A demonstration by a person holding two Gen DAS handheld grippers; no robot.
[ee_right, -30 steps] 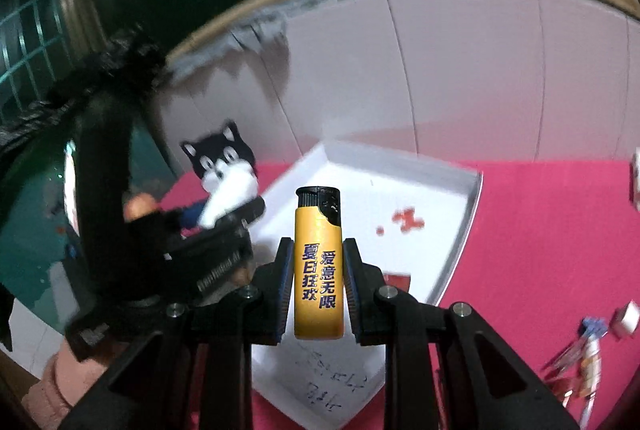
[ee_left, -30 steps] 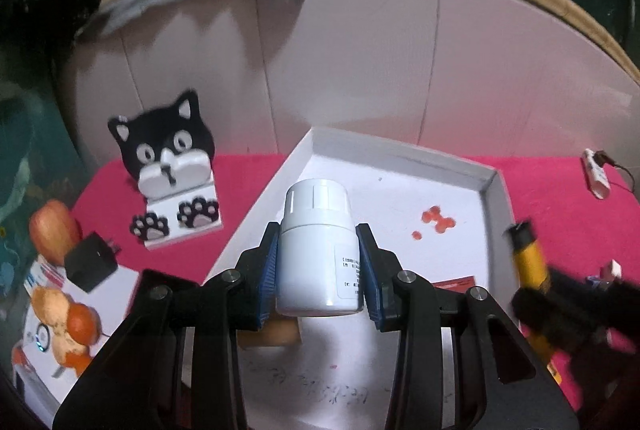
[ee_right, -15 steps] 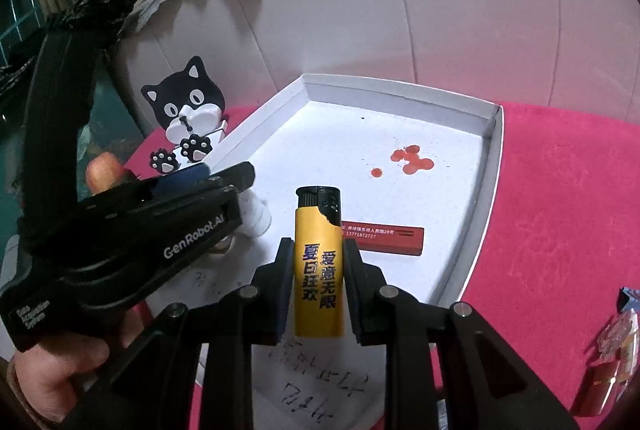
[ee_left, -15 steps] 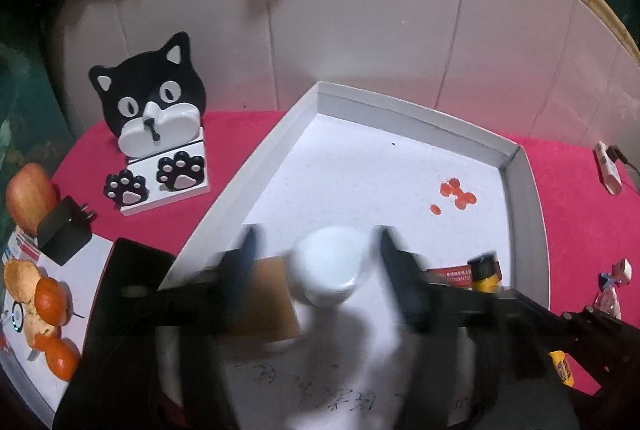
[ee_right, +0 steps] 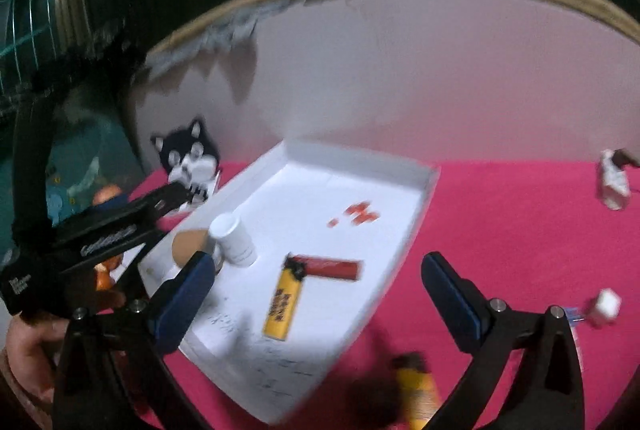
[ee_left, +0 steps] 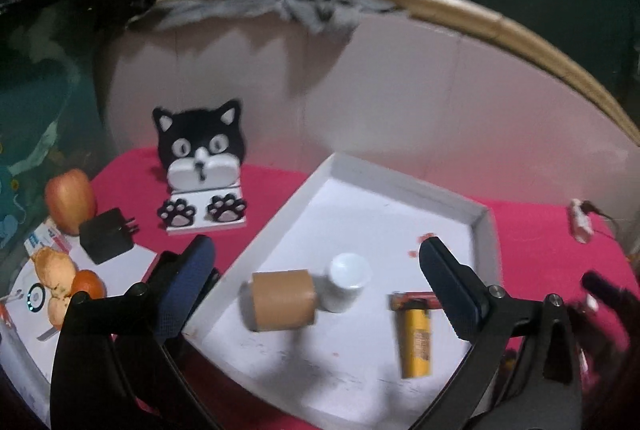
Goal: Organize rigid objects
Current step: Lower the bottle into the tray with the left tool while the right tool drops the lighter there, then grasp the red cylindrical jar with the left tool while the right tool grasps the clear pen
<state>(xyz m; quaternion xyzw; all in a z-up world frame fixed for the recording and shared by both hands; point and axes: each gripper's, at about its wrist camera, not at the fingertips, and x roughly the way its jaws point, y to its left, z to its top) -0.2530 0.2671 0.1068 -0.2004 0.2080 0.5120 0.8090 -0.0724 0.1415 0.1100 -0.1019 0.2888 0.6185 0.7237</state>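
Observation:
The white bottle (ee_left: 346, 282) stands in the white tray (ee_left: 400, 182) beside a brown cardboard roll (ee_left: 282, 300). My left gripper (ee_left: 316, 258) hangs over them with its jaws opening wide, the pads touching nothing. The yellow lighter (ee_right: 282, 304) lies flat in the tray (ee_right: 424, 198), its head against a red lighter (ee_right: 332, 268). My right gripper (ee_right: 319, 266) is above it, jaws also opening wide, with nothing pressed between the pads. The left gripper (ee_right: 116, 230) shows at the left of the right wrist view, held by a hand (ee_right: 24, 342).
A black-and-white cat stand (ee_left: 200, 158), an apple (ee_left: 70, 200), a black charger (ee_left: 106, 236) and oranges (ee_left: 84, 282) sit left of the tray. On the red cloth to the right lie another yellow lighter (ee_right: 416, 386), a small white cube (ee_right: 606, 304) and a white plug (ee_right: 612, 182).
Both grippers went from shut to wide open and drew back. The white bottle now stands in the tray and the yellow lighter lies flat there.

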